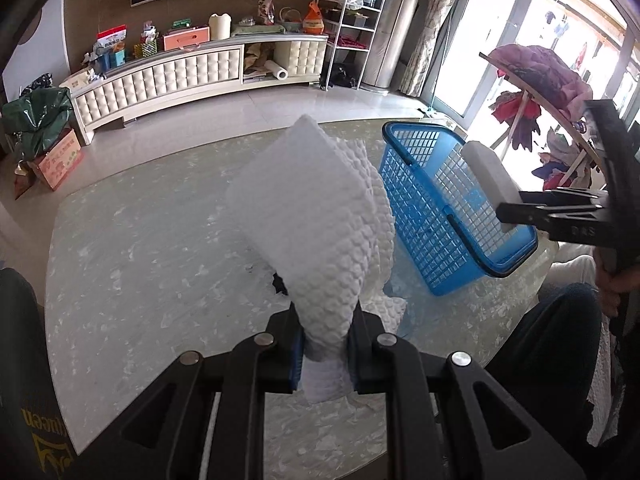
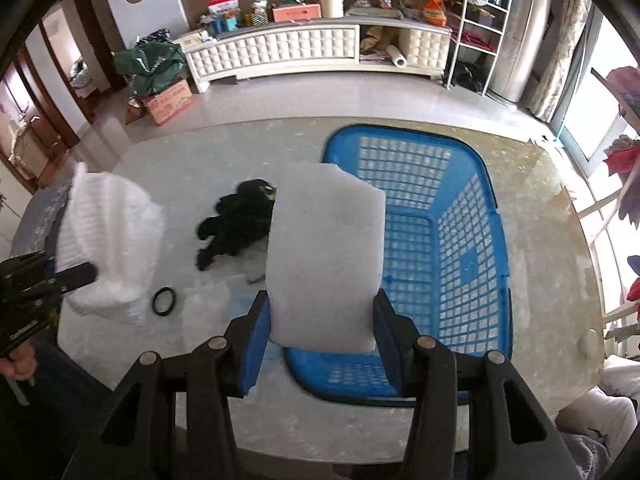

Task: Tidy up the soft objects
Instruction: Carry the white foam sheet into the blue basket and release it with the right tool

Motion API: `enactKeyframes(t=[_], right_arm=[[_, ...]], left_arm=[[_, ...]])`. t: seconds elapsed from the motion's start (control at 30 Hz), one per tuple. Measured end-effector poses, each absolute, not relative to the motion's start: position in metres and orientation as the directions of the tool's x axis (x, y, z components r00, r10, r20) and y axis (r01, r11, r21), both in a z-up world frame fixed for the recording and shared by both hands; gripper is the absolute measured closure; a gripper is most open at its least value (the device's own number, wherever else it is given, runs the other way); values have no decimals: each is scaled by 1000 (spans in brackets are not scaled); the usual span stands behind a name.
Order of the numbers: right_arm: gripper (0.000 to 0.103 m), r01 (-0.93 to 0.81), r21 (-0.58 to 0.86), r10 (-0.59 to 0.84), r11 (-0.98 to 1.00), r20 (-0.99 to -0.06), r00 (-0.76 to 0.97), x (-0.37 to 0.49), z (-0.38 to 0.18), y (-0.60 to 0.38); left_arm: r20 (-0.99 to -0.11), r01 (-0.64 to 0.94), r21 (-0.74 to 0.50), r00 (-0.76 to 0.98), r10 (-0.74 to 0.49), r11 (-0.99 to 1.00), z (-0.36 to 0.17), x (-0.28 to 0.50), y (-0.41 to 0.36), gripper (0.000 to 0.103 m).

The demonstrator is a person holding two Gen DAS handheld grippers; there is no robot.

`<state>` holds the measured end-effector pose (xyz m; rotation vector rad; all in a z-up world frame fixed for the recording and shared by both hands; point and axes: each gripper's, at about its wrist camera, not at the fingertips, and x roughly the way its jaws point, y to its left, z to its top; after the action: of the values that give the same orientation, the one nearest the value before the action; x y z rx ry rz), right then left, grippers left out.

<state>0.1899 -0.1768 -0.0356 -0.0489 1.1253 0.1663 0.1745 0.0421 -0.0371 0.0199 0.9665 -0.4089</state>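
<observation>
Marbled glass table (image 2: pixel 552 216) fills a living room with pale floor tiles, a tufted cream sideboard (image 2: pixel 280 52) along the brown wall and bright windows to the right. Writing on the orange carton (image 2: pixel 170 100) under the green bag (image 2: pixel 154 64) is too small to read. On the table lie a black garment (image 2: pixel 236 220) and a black ring (image 2: pixel 164 301) (both left of the blue basket (image 2: pixel 476 240)). The left gripper (image 1: pixel 325 350) is clamped on a dimpled white foam sheet (image 1: pixel 316 208) held above the table. The right gripper (image 2: pixel 322 322) pinches a smooth white foam pad (image 2: pixel 326 260) at the basket's near-left rim.
</observation>
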Motion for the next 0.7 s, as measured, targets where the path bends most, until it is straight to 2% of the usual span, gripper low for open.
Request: enactKeyframes(t=[0.37,0.7], right_arm=[[56,-125,-9,34,992,-942,333,228,-86,-192],[54,-182,-78,-34,980,-972,233,236,-133,-192]], left_arm=[[-821,345,-154,477,-314,926,-43,185,34,87],[-831,328,-150,470,-299,933,-46,190,34,87]])
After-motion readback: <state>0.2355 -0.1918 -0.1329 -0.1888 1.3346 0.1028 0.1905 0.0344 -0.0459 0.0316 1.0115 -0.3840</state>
